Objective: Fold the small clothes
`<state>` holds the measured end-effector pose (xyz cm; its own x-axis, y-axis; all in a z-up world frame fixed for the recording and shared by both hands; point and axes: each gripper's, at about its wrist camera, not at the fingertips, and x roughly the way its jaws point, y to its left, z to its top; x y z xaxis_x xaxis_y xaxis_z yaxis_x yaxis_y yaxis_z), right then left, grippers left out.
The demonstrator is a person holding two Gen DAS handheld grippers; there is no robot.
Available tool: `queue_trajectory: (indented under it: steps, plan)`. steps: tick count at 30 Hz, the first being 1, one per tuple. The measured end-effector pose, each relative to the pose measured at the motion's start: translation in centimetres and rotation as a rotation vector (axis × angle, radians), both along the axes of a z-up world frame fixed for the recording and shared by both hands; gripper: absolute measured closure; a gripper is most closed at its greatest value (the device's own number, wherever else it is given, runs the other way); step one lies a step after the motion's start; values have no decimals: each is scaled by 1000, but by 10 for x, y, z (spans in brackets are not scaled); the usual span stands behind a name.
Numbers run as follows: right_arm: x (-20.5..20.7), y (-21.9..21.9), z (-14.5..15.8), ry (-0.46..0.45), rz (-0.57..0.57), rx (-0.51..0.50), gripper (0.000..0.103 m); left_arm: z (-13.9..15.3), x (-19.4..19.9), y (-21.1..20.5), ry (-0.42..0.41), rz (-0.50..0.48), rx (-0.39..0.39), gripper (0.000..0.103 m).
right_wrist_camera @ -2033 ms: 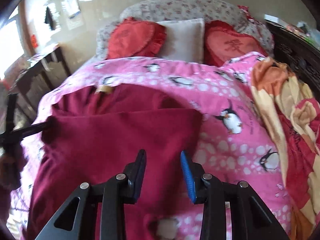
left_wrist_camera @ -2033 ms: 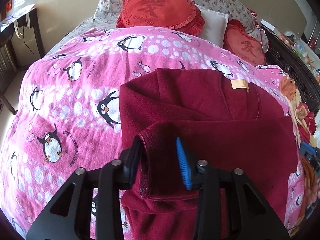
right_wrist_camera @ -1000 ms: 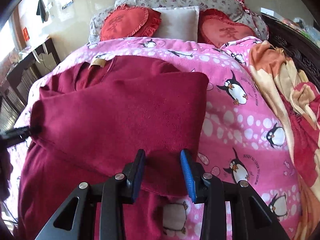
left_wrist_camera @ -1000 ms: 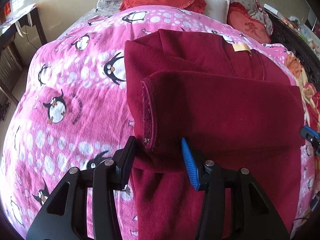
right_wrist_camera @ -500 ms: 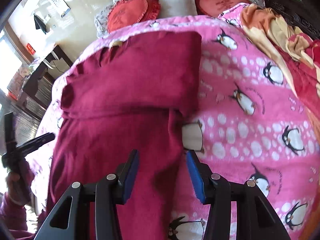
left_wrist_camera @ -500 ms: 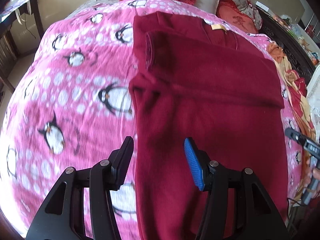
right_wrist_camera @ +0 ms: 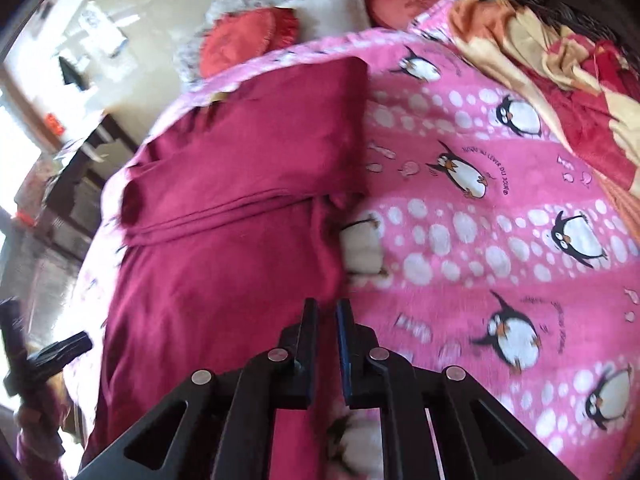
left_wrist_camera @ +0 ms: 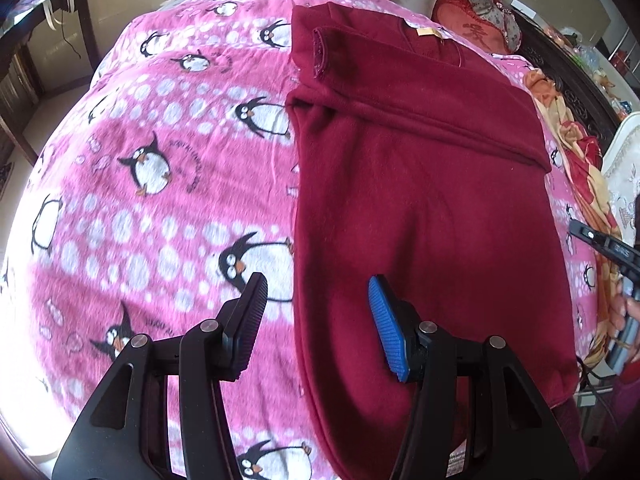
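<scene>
A bed (left_wrist_camera: 140, 168) under a pink penguin blanket (right_wrist_camera: 500, 240) carries the maroon garment (left_wrist_camera: 420, 200) (sleeves folded across), red cushions (right_wrist_camera: 240, 40) beyond. Left claw (left_wrist_camera: 316, 320) gapes wide, empty, astride its hem edge; right claw (right_wrist_camera: 326, 332) nearly closed, contents unclear.

garment (left_wrist_camera: 420, 200): maroon fleece, matt, soft nap | blanket (left_wrist_camera: 160, 140): pink plush cloth, fuzzy | my left gripper (left_wrist_camera: 316, 312): matt black plastic, jaws with ribbed blue pad (left_wrist_camera: 384, 328), shiny metal rivets
</scene>
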<state>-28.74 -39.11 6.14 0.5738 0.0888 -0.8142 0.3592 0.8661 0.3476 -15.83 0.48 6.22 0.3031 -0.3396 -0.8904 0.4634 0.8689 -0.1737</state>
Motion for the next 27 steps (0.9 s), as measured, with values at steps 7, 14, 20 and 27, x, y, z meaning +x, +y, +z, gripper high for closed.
queue_trajectory:
  steps: [7,14,20,27]
  plan:
    - [-48,23,18,49,98,59,56,0,-18,3,9,-21,6,50]
    - [-98,42,9,87,117,91,56,-7,-44,4,41,-65,16,50]
    - [-120,52,-10,94,112,142,48,-19,-52,24,172,-36,-49,50]
    - [-128,55,-28,113,101,212,43,-26,-64,33,257,-14,-102,50]
